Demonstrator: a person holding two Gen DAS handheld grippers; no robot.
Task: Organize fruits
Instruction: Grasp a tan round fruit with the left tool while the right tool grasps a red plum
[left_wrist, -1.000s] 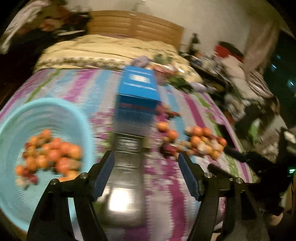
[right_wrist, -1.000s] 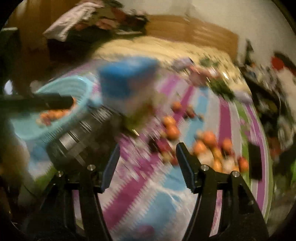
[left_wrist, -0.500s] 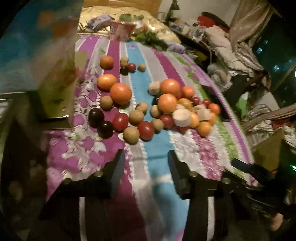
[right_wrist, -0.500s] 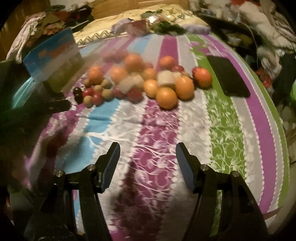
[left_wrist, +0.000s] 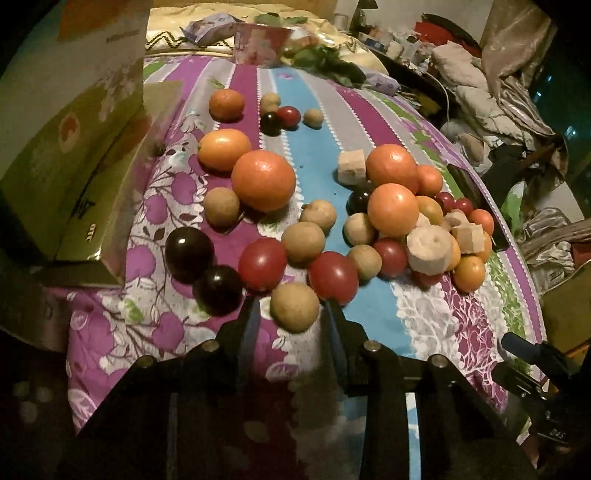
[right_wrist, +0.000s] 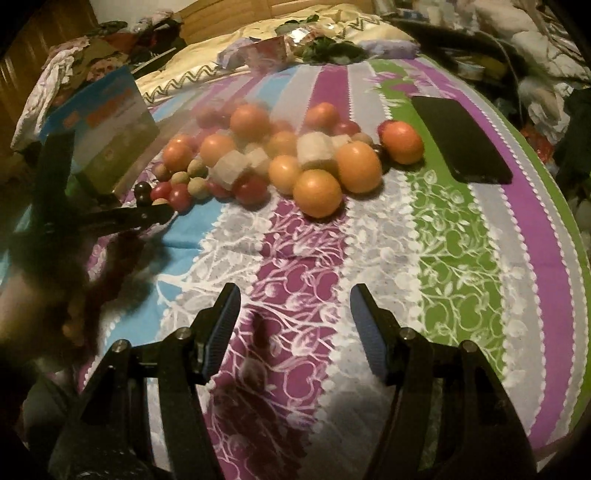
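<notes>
tan round fruit (left_wrist: 294, 307) lying on the striped bedspread (left_wrist: 369, 314) at the near edge of the heap, now framed by the left gripper (left_wrist: 291, 310). jaws just been closing from wide, standing either side of the fruit; cannot tell whether pressing yet. dropped in from a higher, farther view a second ago, so likely the first pick of the sort. just behind the tan fruit: two red tomatoes (left_wrist: 263, 263), with two dark plums (left_wrist: 218, 290) to its left, crowding the fingers. further behind, big oranges (left_wrist: 263, 180); a green carton (left_wrist: 74, 155) off to the left. right gripper (right_wrist: 291, 317) hovering over bare bedspread short of the heap, jaws open and empty; black phone (right_wrist: 461, 140) beyond to its right.
</notes>
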